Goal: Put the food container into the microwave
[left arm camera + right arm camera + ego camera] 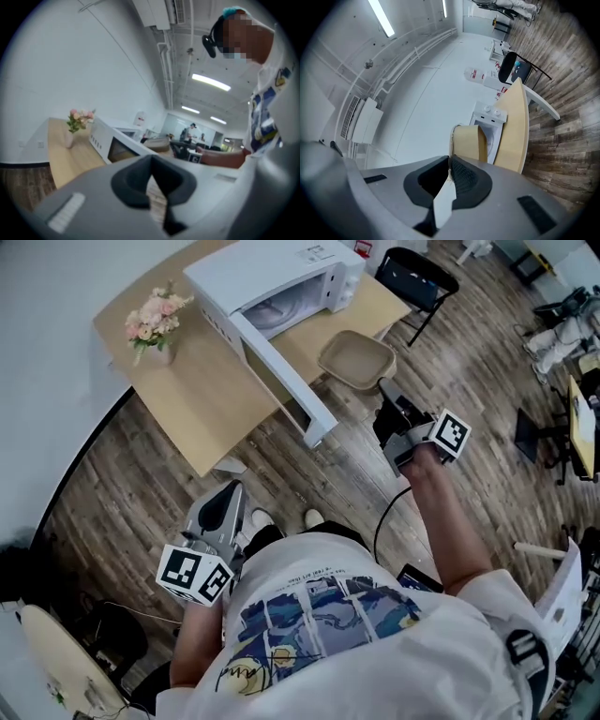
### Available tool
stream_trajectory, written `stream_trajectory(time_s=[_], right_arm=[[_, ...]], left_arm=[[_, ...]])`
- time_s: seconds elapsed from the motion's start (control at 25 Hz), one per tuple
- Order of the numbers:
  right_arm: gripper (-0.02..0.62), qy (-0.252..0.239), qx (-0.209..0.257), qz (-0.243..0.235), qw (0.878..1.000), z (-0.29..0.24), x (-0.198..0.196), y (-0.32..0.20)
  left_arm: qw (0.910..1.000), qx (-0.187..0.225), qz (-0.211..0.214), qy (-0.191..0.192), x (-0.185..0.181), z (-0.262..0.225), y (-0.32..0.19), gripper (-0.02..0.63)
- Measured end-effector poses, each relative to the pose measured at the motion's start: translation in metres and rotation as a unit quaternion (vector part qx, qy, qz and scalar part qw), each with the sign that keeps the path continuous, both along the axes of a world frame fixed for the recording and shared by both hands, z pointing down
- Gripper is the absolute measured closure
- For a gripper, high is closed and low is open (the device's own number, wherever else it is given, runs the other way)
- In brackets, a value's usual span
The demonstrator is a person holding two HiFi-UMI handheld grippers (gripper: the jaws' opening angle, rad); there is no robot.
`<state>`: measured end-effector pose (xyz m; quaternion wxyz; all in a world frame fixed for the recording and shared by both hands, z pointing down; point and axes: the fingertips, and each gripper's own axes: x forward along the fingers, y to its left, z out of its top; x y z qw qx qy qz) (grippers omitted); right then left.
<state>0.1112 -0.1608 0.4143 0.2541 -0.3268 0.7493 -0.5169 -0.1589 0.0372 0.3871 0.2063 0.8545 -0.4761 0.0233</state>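
The right gripper (pixel 449 161) was clenched on the near rim of the beige food container (pixel 356 360), its jaws together on that thin edge. The left gripper (pixel 151 161) was closed on nothing, low at the person's side. The container sat mouth up over the worktop (pixel 197 399) corner, just right of the microwave (pixel 281 282) and its open door (pixel 281 371), which jutted past the worktop's edge. Its long axis was unclear. Bare floor (pixel 319 474) lay in front, and a chair (pixel 417 277) stood beyond.
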Motion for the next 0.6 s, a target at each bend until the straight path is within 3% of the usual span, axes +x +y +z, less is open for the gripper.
stream_trajectory(time_s=[0.32,0.6], right_arm=[[0.575,-0.015,0.005,0.025,1.000,0.006,-0.041,-0.042],[0.577,-0.032,0.000,0.000,0.999,0.020,-0.065,-0.088]], left_arm=[[0.9994,0.002,0.026,-0.021,-0.056,-0.004,-0.025,0.600],[0.9996,-0.002,-0.015,-0.026,-0.077,-0.003,-0.055,0.600]])
